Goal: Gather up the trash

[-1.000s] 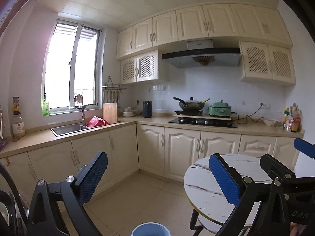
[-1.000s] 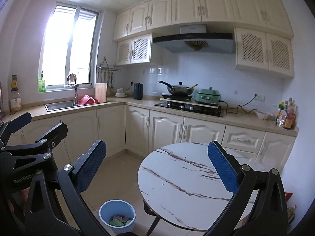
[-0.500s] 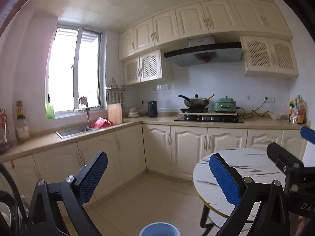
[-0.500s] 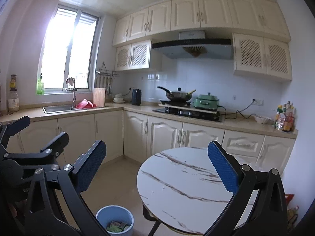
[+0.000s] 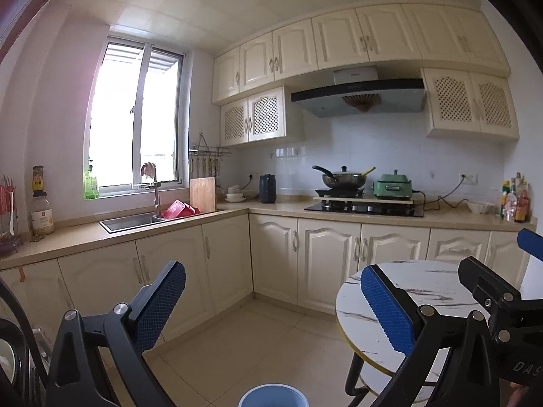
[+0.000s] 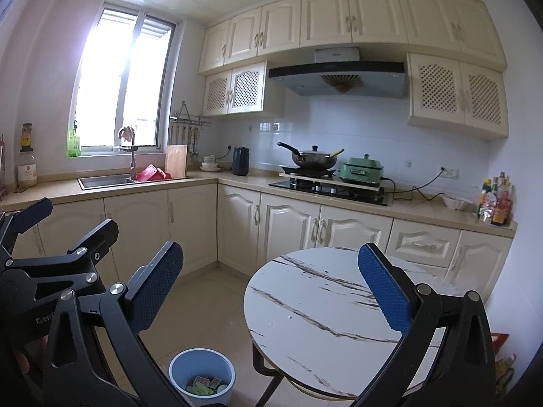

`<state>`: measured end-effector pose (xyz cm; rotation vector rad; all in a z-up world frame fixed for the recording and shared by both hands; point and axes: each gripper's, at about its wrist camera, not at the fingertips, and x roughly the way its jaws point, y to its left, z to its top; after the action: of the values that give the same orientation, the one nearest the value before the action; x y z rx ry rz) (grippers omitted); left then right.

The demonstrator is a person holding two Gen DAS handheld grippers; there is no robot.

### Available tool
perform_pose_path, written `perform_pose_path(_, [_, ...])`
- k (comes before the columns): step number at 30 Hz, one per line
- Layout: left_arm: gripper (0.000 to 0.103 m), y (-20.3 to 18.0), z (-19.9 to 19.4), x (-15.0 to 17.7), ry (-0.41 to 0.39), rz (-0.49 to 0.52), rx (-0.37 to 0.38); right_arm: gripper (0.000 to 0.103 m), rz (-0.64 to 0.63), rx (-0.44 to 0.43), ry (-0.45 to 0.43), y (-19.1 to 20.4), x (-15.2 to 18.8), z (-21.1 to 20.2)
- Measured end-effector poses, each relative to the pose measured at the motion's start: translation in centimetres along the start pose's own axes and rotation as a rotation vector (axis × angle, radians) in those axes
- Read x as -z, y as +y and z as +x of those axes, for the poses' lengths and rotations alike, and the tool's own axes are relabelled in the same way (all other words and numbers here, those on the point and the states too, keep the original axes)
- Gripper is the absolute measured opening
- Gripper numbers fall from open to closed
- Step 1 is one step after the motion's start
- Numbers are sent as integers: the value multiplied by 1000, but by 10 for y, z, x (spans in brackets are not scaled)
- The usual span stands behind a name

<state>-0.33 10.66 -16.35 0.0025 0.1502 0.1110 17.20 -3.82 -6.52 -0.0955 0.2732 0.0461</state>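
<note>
Both the left gripper (image 5: 273, 300) and right gripper (image 6: 271, 279) gape empty above open floor, the round table's (image 6: 305, 308) edge under the right one, the blue bin (image 6: 202, 374) of trash (image 6: 203, 384) low between them.

We stand in a home kitchen. Cream cabinets (image 6: 292, 224) run along an L-shaped counter, with a sink (image 6: 105, 180) under the far left window (image 6: 122, 81). A wok (image 6: 314, 159) sits on the hob (image 6: 329, 190) beneath a range hood (image 6: 339, 76). Near right stands a round marble-look table (image 6: 322, 312).

Black tool (image 6: 271, 291) – blue pads (image 6: 383, 288), silver screws.
</note>
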Motion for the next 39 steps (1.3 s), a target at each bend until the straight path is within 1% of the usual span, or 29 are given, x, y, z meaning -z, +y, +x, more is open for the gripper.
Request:
perform_pose_path(13, [102, 0, 6, -7, 4, 4, 1, 103, 14, 17, -4, -4, 3, -1])
perform_pose_path(20, [102, 0, 9, -6, 6, 7, -2, 103, 18, 47, -15, -4, 6, -3])
perform_pose_path(39, [102, 9, 20, -13, 3, 17, -9, 103, 32, 28, -12, -5, 8, -3])
